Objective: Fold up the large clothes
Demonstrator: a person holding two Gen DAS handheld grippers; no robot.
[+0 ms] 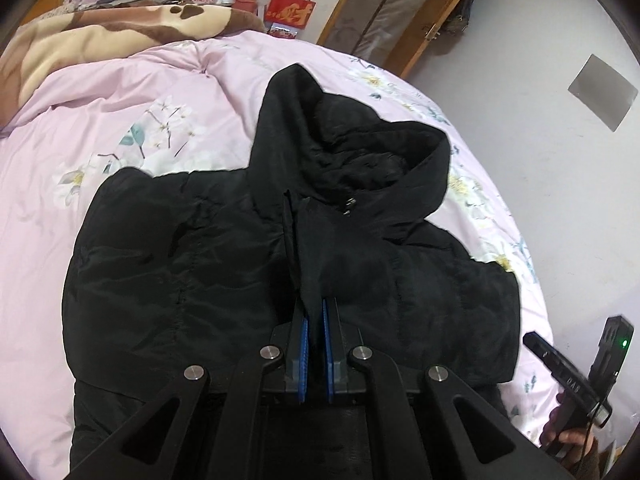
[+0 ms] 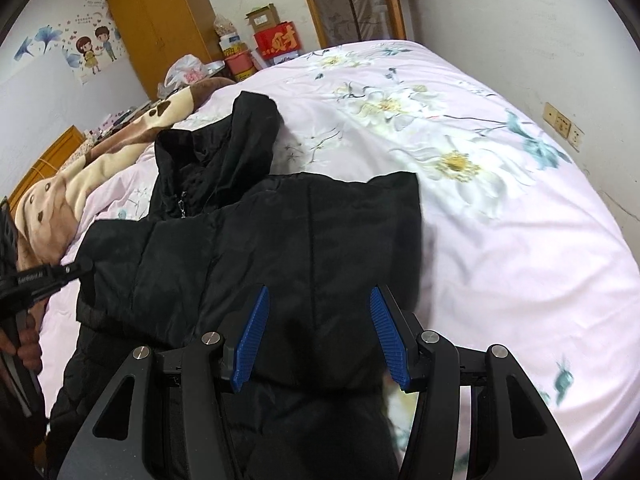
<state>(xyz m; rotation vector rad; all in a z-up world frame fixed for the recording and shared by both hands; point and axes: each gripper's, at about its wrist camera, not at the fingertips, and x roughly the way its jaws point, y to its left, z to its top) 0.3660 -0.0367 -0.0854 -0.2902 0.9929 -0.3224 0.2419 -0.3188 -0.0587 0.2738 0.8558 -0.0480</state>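
Jacket (image 1: 224, 264) hem under L gripper (image 1: 315, 320)

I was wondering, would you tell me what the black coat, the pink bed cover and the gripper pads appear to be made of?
Black coat: likely a synthetic woven shell, nylon or polyester, with a faint sheen; stitched seams and puffiness suggest padding.
Pink bed cover: matte printed cloth, perhaps cotton, softly creased, with flowers.
Gripper pads: blue, finely ribbed, probably rubber or plastic; the pictures leave that open.
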